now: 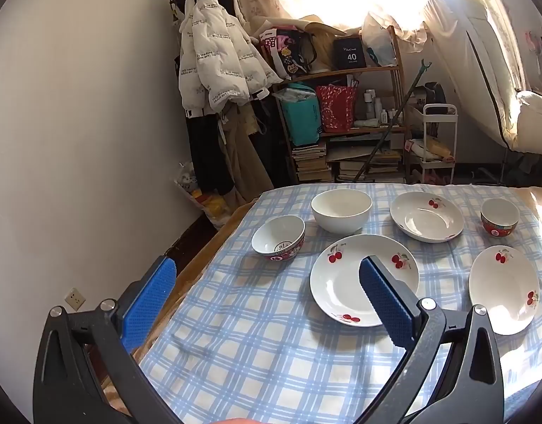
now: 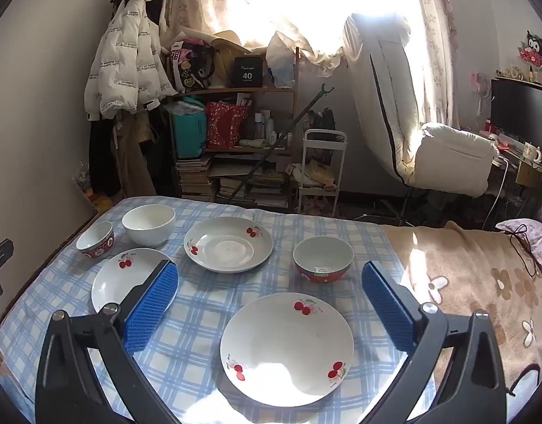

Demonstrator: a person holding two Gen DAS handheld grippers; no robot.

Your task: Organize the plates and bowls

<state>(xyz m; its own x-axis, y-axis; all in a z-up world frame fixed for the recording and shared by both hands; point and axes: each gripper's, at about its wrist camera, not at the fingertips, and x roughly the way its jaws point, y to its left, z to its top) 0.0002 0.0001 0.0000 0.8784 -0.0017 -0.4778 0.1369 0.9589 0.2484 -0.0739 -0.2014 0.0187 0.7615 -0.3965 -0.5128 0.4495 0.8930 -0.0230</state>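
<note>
Checked tablecloth (image 2: 186, 318): nothing stacked yet; my right gripper (image 2: 271, 304) and left gripper (image 1: 267, 293), both spread empty; nearest cherry plate (image 2: 287, 348) just ahead needs grasping first.

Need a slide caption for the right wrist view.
Open right gripper above a cherry plate; two more plates and three bowls on a checked cloth.

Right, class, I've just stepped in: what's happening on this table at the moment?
A person holds two grippers over a checked tablecloth, both open and empty. Three cherry plates lie singly: near, left, far. Three bowls stand apart: a plain white bowl and two red-patterned bowls. The left gripper and right gripper hover; nothing is stacked yet.
</note>
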